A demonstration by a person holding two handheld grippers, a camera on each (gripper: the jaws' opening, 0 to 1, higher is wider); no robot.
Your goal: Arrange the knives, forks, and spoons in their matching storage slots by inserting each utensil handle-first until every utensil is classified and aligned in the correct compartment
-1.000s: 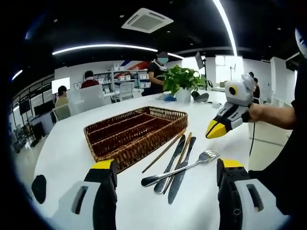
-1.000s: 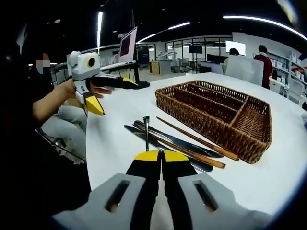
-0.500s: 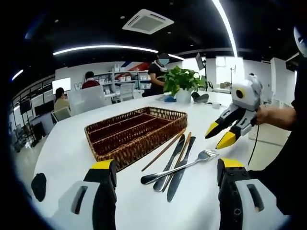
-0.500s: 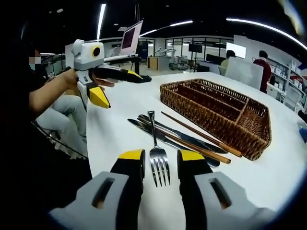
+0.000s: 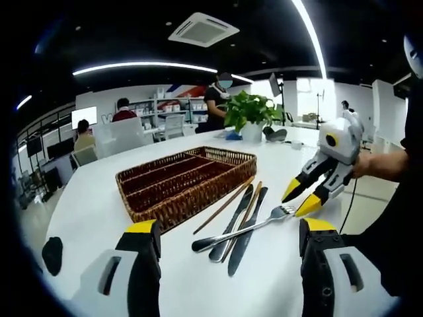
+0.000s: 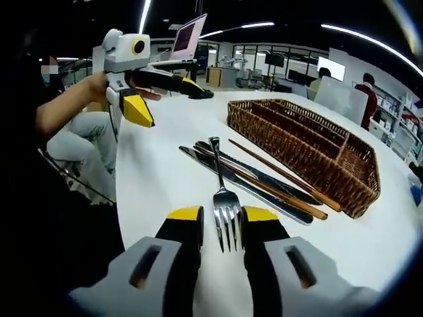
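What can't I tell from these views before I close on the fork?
- Fork tines: in the right gripper view they lie between the right gripper fingers; contact cannot be told.
- Knives: overlapped by the fork and chopsticks in the left gripper view, so the count is unclear.
- Basket floor: its near wall hides it in the left gripper view.
- Spoons: I cannot pick any out.

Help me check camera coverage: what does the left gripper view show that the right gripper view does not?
Left gripper view alone: a potted green plant and a white ceiling air-conditioner vent.
Right gripper view alone: an open laptop past the table edge, and the open right gripper with its jaws on either side of the tines of the silver fork.
Both: that fork, the brown wicker cutlery tray, dark knives and wooden chopsticks on the white table.
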